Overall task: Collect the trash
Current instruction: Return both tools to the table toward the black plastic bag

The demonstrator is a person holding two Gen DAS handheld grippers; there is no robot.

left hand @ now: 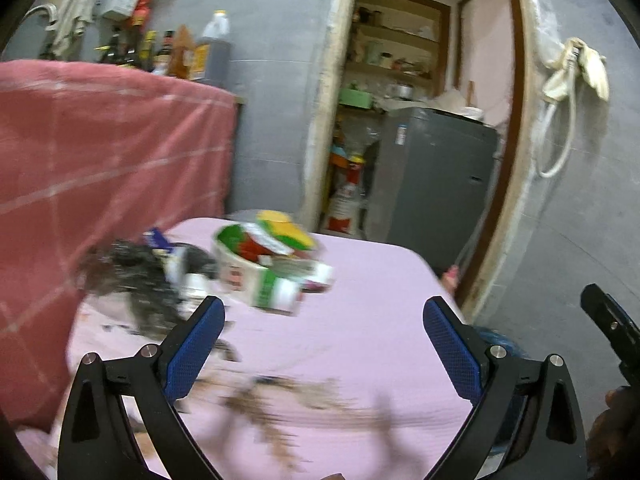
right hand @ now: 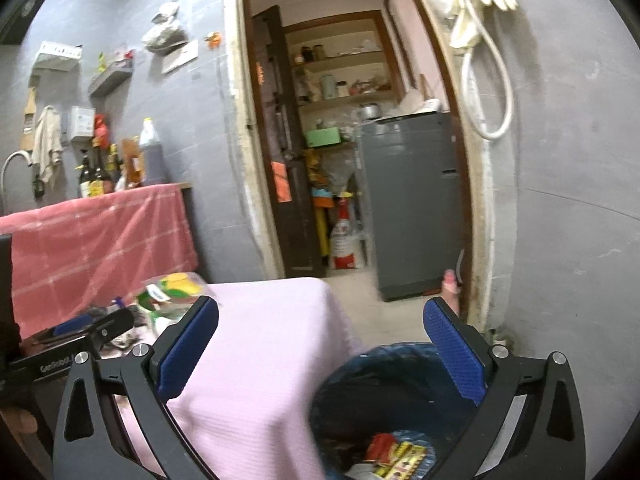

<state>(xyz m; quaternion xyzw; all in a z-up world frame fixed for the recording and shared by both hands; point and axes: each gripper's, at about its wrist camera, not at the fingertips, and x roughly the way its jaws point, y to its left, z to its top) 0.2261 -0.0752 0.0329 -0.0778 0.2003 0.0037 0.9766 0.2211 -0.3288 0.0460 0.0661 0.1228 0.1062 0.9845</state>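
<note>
With both my grippers, left [left hand: 323, 322] and right [right hand: 321, 322], wide open and empty, I risk scattering the loose trash pile [left hand: 256, 268] off the pink tablecloth [left hand: 372, 280] beside the bin [right hand: 400, 380].

The heap of cartons and wrappers [left hand: 264, 264] on the desk [left hand: 360, 320] smears with motion — no label reads. The brown scatter [left hand: 288, 404] near the desk's front is too blurred to name. The trash bin [right hand: 400, 400] runs off the frame's bottom — its contents only partly seen.
</note>
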